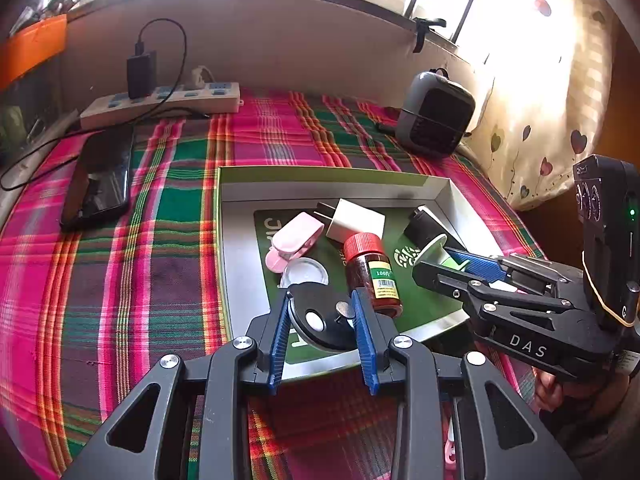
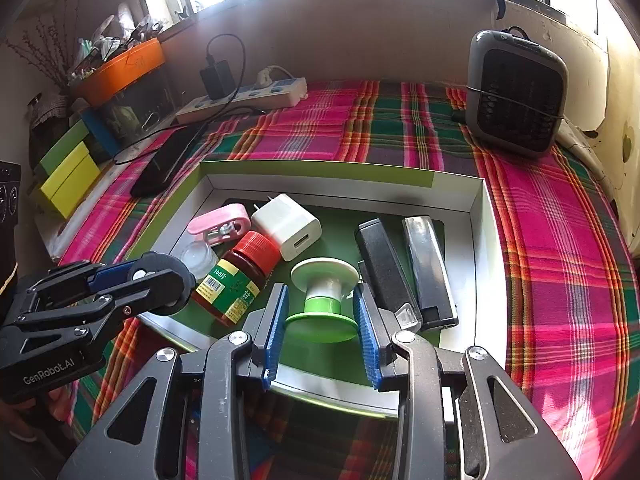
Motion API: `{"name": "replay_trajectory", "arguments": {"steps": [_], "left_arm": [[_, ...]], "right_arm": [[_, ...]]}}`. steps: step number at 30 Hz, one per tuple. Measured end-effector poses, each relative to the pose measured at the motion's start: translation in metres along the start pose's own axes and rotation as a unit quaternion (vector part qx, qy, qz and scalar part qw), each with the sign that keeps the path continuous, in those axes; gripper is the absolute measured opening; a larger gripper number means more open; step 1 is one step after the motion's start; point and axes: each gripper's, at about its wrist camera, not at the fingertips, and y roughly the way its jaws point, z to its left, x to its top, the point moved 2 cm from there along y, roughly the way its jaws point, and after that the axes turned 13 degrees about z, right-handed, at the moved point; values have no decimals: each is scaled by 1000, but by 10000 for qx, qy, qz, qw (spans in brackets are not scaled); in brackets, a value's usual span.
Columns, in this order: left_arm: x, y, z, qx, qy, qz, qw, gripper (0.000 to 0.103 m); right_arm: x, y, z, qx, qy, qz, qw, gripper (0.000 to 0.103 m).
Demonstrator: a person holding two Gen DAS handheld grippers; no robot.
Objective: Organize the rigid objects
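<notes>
A shallow green-and-white box (image 1: pixel 332 190) (image 2: pixel 478 240) lies on the plaid cloth. In it are a pink clip (image 1: pixel 294 240) (image 2: pixel 220 220), a white charger (image 1: pixel 354 220) (image 2: pixel 286 226), a red-capped jar (image 1: pixel 372 272) (image 2: pixel 236 280), a clear lid (image 1: pixel 304 272) and two dark lighters (image 2: pixel 384 272) (image 2: pixel 428 268). My left gripper (image 1: pixel 322 316) (image 2: pixel 160 284) is shut on a black round disc (image 1: pixel 320 320) over the box's near left part. My right gripper (image 2: pixel 320 312) (image 1: pixel 452 260) is shut on a green-and-white spool (image 2: pixel 324 296) (image 1: pixel 436 250) in the box.
A black phone (image 1: pixel 100 184) (image 2: pixel 168 164) lies left of the box. A power strip (image 1: pixel 160 104) (image 2: pixel 248 98) with a plugged adapter runs along the back wall. A grey fan heater (image 1: pixel 436 114) (image 2: pixel 516 96) stands at the back right. Yellow-green boxes (image 2: pixel 68 168) stand at the far left.
</notes>
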Motion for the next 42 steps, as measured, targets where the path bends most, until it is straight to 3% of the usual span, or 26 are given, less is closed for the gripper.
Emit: {"name": "replay_trajectory", "arguments": {"steps": [30,34,42], "left_arm": [[-2,4,-4,54,48,70,9999,30],[-3,3,-5,77,37,58,9999,33],[-8,-6,-8,186,61,-9,9998,36]], "right_arm": [[-1,6,0,-71,-30,-28,10000,35],[-2,3,2,-82,-66,-57,9999,47],[-4,-6,5,-188,-62,-199,9996,47]]}}
